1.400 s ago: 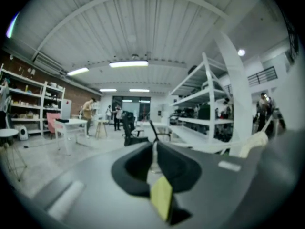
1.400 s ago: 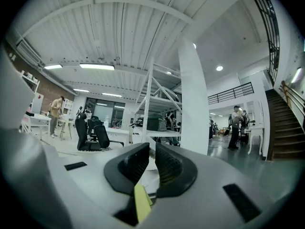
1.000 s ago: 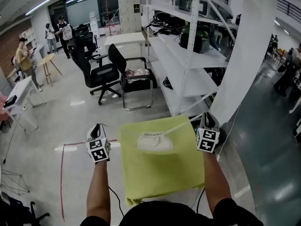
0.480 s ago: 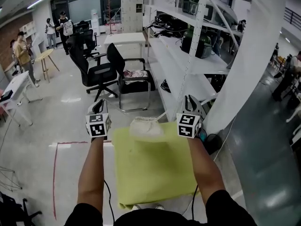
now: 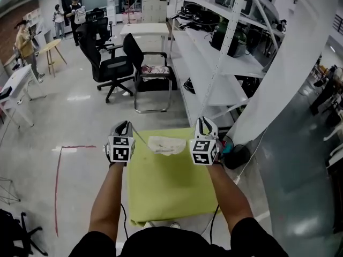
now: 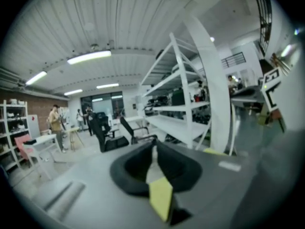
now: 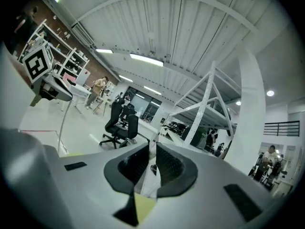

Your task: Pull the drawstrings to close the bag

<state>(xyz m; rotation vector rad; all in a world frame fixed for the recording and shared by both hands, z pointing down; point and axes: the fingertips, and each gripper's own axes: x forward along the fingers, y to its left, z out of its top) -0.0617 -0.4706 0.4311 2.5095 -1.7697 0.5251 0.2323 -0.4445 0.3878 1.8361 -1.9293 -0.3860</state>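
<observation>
Gripping a thin white drawstring [image 5: 140, 136] in each tool, I kept the left gripper [image 5: 124, 127] and right gripper [image 5: 204, 125] clenched on the cords, either side of the small white fabric bag [image 5: 166, 145]. I judged the closing pull unfinished; next, both tools needed drawing apart, left and right. The bag lay at the far edge of the yellow-green cloth-covered table [image 5: 171, 197], with white metal shelving [image 5: 214, 84] far right and black office chairs [image 5: 115, 71] far left.

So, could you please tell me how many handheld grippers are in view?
2: the left gripper just left of the small white fabric drawstring bag, the right gripper just right of it.
</observation>
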